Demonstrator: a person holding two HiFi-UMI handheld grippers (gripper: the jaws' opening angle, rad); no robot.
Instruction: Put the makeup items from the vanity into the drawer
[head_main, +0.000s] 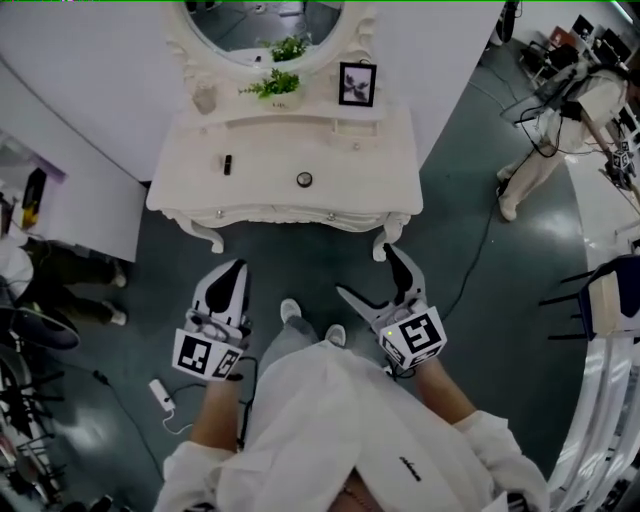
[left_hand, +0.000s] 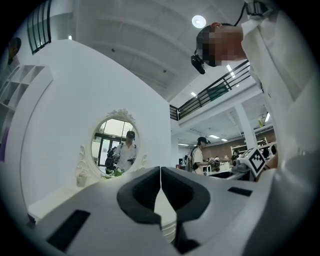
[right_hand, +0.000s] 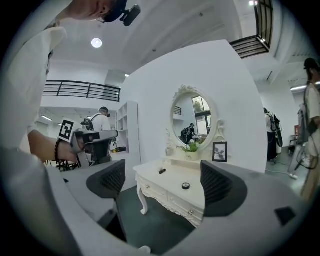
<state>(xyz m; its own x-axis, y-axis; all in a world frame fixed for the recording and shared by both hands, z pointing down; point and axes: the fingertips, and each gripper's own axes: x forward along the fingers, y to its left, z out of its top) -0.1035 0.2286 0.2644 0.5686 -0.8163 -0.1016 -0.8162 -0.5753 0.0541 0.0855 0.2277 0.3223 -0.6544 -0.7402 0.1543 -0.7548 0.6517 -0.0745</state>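
Makeup items number two, both lying on the white vanity (head_main: 370, 160): one small dark stick (head_main: 227, 164) toward its left side, and one round dark compact (head_main: 304, 179) near the middle, closer to the front edge. The two are well apart and neither is touched by anything. On the raised shelf at the back stand one framed picture (head_main: 358, 84), one small potted plant (head_main: 275, 84) and one pale jar (head_main: 205, 97), below one oval mirror (right_hand: 192, 117). The vanity's drawer fronts (right_hand: 172, 202) look closed in the right gripper view.

Both grippers hang in front of the vanity, above the dark floor and short of the tabletop. The left gripper (head_main: 237, 266) has its jaws pressed together, pad against pad, with nothing between them; its own view shows only a thin seam where they meet. The right gripper (head_main: 368, 272) has its jaws spread wide and holds nothing. In its view the vanity sits in the gap between the pads, with the stick (right_hand: 162, 171) and compact (right_hand: 185, 186) both in sight but far beyond the jaws.
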